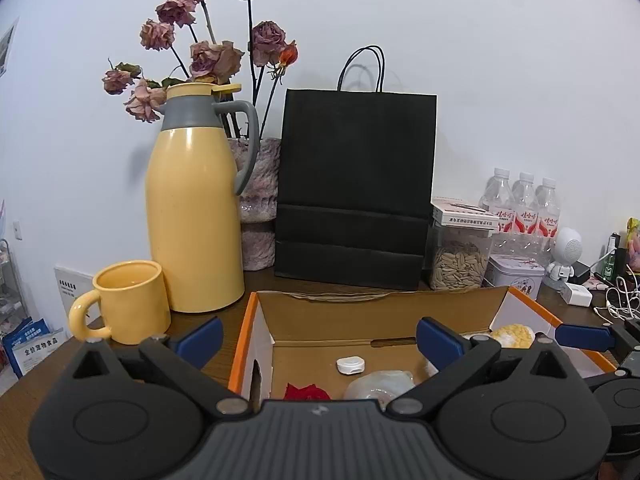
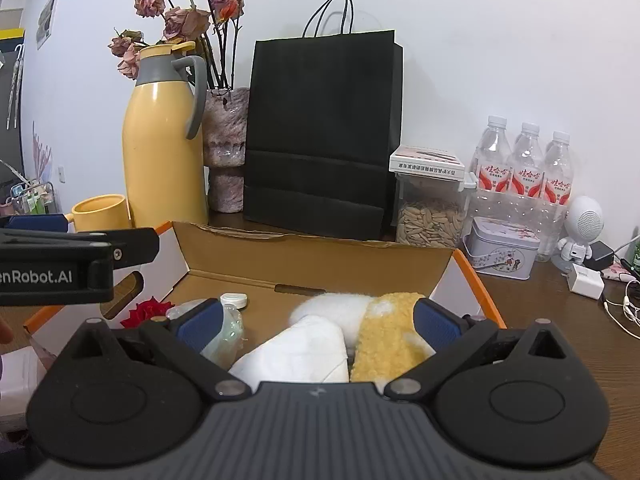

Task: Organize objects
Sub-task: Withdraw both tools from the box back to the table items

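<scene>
1. Both claws are spread wide with nothing gripped: left claw (image 1: 320, 340) and right claw (image 2: 320, 322) hang over the open cardboard box (image 2: 312, 258).
2. Inside the box: white cloth (image 2: 304, 354), yellow fuzzy thing (image 2: 386, 330), red rose (image 2: 146, 310), small white case (image 1: 350, 365), and maybe a crumpled clear bag (image 1: 380, 386).
3. Behind it on the tabletop (image 2: 540, 304): yellow mug (image 1: 132, 302), thermos (image 1: 196, 216), black bag (image 1: 356, 188).
</scene>
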Demonstrator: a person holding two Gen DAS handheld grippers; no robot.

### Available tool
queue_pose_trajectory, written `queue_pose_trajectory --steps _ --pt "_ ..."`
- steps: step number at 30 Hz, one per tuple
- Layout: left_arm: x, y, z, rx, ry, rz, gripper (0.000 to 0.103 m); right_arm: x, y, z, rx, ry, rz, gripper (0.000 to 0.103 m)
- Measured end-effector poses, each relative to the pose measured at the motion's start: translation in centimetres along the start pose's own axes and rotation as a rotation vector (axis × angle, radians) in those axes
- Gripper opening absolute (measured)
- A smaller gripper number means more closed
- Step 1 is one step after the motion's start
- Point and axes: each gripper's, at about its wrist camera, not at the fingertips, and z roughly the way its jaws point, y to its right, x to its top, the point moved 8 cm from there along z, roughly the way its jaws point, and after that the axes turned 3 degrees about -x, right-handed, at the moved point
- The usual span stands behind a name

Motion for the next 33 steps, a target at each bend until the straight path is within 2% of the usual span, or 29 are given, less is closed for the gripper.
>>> queue_pose_trajectory --steps 7,16,26,33 --pt "0.1 -0.1 -0.5 -0.004 0.005 -0.006 0.103 -0.1 -0.2 -0.3 0.0 -0.003 -0.002 0.103" --pt "0.7 0.3 -3.4 -0.006 0.045 0.005 0.103 -0.1 -0.2 -2.8 -0.014 0.028 -0.005 0.103" --pt "-0.6 0.1 -6.8 -0.019 0.018 0.027 0.103 -2.2 -0.9 -6.8 -0.033 0.034 -0.037 0.103" --pt "-2.5 -1.7 -9.0 -0.003 -0.04 0.029 0.103 -4.7 -1.6 -9.1 -0.035 0.002 -0.048 0.103"
